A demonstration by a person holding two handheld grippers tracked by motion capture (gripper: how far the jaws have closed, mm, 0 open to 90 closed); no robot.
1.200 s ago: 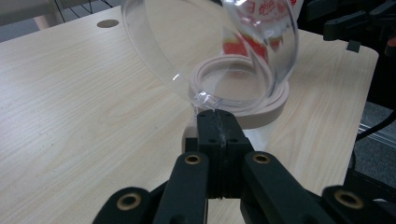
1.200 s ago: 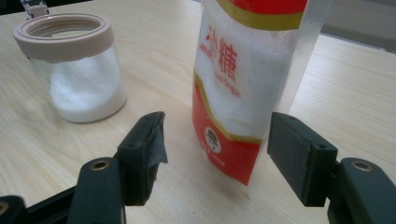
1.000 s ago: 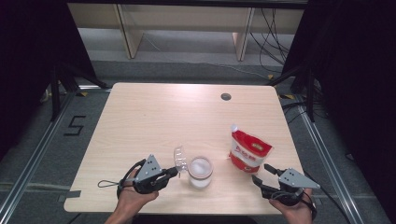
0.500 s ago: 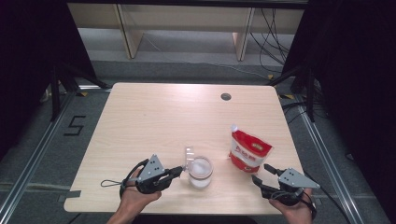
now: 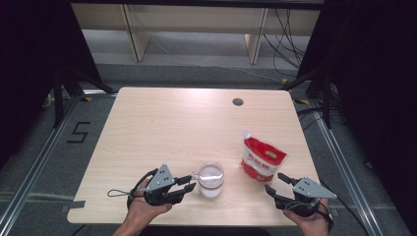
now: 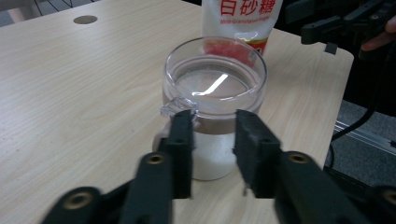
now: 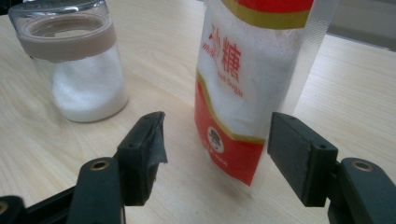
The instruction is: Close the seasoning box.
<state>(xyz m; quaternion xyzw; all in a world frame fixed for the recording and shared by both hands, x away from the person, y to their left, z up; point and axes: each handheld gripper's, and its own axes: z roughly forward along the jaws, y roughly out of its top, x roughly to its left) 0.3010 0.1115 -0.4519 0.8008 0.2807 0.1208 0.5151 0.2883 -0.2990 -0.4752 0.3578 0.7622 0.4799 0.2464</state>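
A clear glass jar [image 5: 210, 181] [image 6: 215, 93] [image 7: 79, 65], part full of white sugar, stands near the table's front edge with its clear lid down on a brown seal. My left gripper [image 5: 191, 183] [image 6: 212, 126] sits just left of it, jaws narrowly open, tips close to the lid's small tab [image 6: 177, 103], nothing between them. A red and white sugar pouch [image 5: 262, 160] [image 7: 243, 84] stands upright to the jar's right. My right gripper [image 5: 274, 183] [image 7: 217, 135] is wide open just in front of the pouch, not touching it.
The wooden table [image 5: 172, 128] has a dark round hole [image 5: 238, 102] near its back right. The table's right edge lies close beyond the pouch. Shelving legs and cables [image 5: 280, 34] stand behind the table.
The jar's lid, tilted up at the left before, now lies flat on the jar. My left gripper has moved right, up to the jar. The right gripper has stayed put.
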